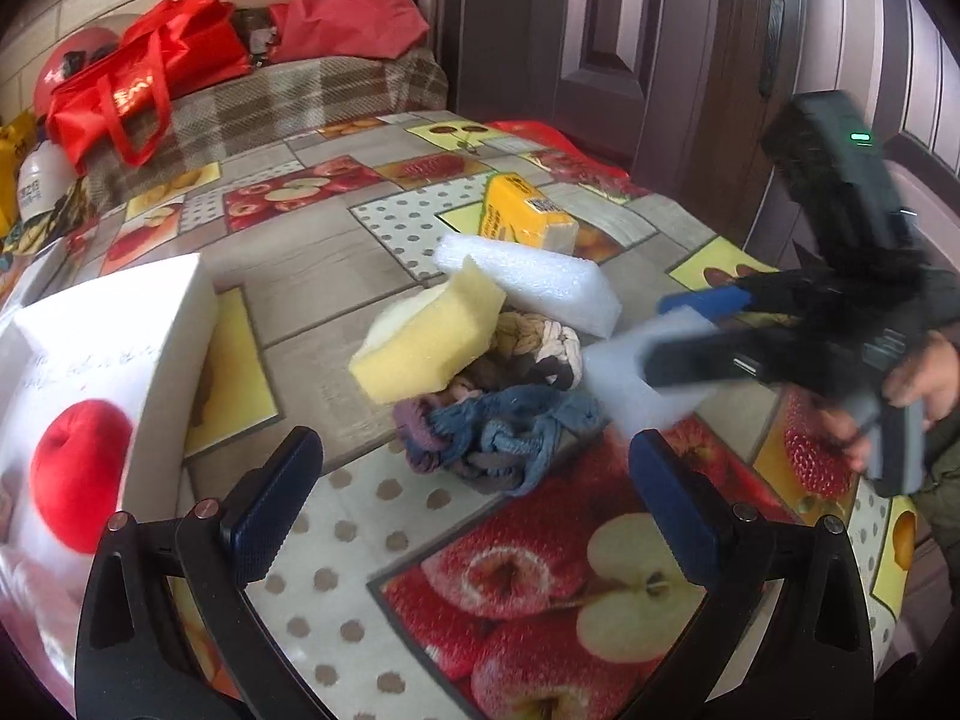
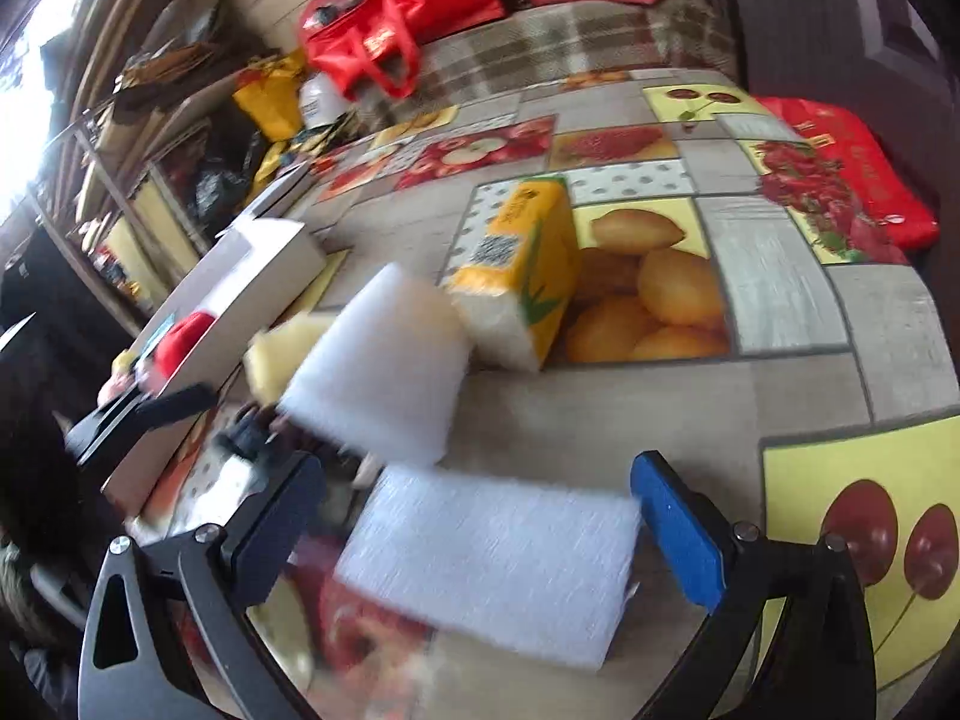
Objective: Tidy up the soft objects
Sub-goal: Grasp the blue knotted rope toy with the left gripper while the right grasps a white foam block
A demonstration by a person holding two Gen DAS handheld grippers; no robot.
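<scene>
A pile of soft things lies mid-table: a yellow sponge [image 1: 429, 339], a white foam block [image 1: 531, 282], a braided cloth [image 1: 543, 348] and a blue-purple knit cloth [image 1: 498, 441]. A yellow tissue pack [image 1: 528, 213] lies behind them. My left gripper [image 1: 474, 510] is open and empty, just short of the knit cloth. My right gripper [image 2: 474, 528] has a second white foam piece [image 2: 492, 564] between its wide-spread fingers; only the right pad [image 2: 678, 534] seems to touch it. In the left wrist view this foam piece [image 1: 630, 387] sits at the right gripper's tips [image 1: 678, 336], blurred.
A white open box with an apple print [image 1: 90, 396] stands at the table's left. Red bags [image 1: 138, 90] and a plaid cushion [image 1: 300, 96] lie beyond the table's far edge. A dark door [image 1: 630, 30] is behind on the right. A red cushion [image 2: 852, 168] lies far right.
</scene>
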